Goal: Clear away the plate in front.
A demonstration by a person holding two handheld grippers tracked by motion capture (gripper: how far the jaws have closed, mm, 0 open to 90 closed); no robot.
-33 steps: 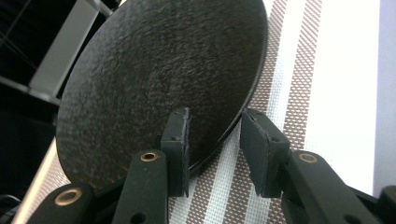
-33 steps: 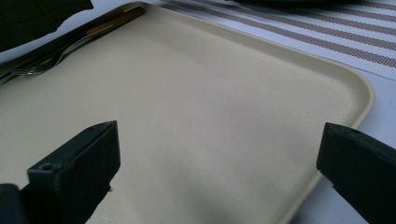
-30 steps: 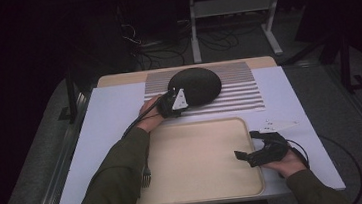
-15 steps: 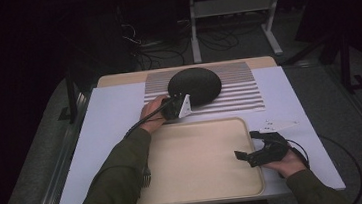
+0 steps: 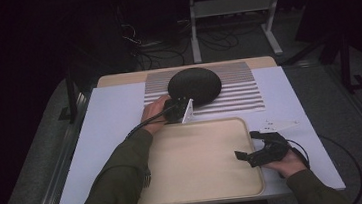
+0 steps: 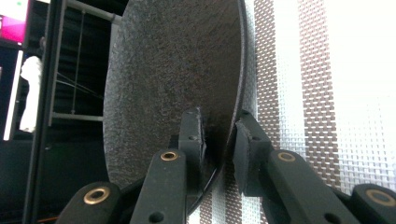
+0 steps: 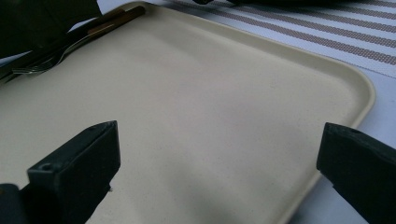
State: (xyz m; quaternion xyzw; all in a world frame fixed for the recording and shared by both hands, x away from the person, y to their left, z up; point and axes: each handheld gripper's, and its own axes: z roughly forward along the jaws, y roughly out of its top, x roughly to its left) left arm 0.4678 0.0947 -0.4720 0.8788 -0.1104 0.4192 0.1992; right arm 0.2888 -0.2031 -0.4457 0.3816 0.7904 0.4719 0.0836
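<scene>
My left gripper (image 6: 217, 144): black jaws, brass-ringed screw holes, grey triangular plate, black cable. Both my sleeves (image 5: 119, 188) olive green.

High view looks down on the table; the right gripper view, close, shares the tray (image 5: 199, 160)

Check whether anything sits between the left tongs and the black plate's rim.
Nothing visible does. The left tongs already straddle the rim of the black plate on the striped mat, and their jaws have just been closing on it; one pad lies on the plate's face, the other beneath the rim.
</scene>
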